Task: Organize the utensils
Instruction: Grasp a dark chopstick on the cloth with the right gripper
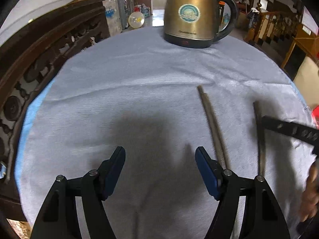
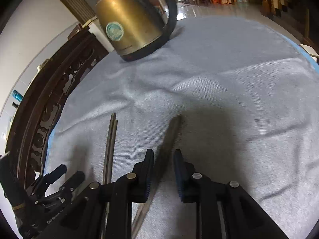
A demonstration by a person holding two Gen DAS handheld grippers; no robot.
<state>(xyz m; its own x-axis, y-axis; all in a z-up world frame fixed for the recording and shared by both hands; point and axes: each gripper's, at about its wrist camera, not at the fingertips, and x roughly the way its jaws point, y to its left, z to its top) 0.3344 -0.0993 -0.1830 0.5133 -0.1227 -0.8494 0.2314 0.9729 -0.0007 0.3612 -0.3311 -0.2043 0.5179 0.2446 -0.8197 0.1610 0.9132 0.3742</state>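
1. On the pale grey-blue ribbed cloth (image 1: 139,83) covering the round table, I am watching two pairs of thin, dark, straight chopsticks lying roughly parallel and a little apart, both pointing away from me toward the kettle.

2. I am keeping my left gripper (image 1: 160,171) hovering with its blue-padded fingers spread wide over bare cloth, holding nothing; the left pair of dark chopsticks (image 1: 213,127) is lying just beside its right finger.

3. I am holding my right gripper (image 2: 163,171) low over the right pair of dark chopsticks (image 2: 169,137), its fingers narrowed around the sticks. A sliver of gap is showing on each side, so I am judging that the pads are bracketing the pair, not squeezing it.

4. I am expecting these sticks to handle as light, stiff and smooth, so they are likely to roll or scissor apart under a careless pinch. I am judging the best hold to be across both sticks together near the middle of their length, pads square to them.

5. I am noting that the cloth is soft and slightly wrinkled, which is giving the sticks some friction but letting thin things sink in a little.

6. I am seeing a brass-coloured metal electric kettle with a black handle and base (image 1: 191,14) standing at the far edge, well apart from the chopsticks. Beyond the table, dark carved wooden furniture (image 1: 45,49) is showing on the left, and a cluttered room with a wooden stair railing on the right.
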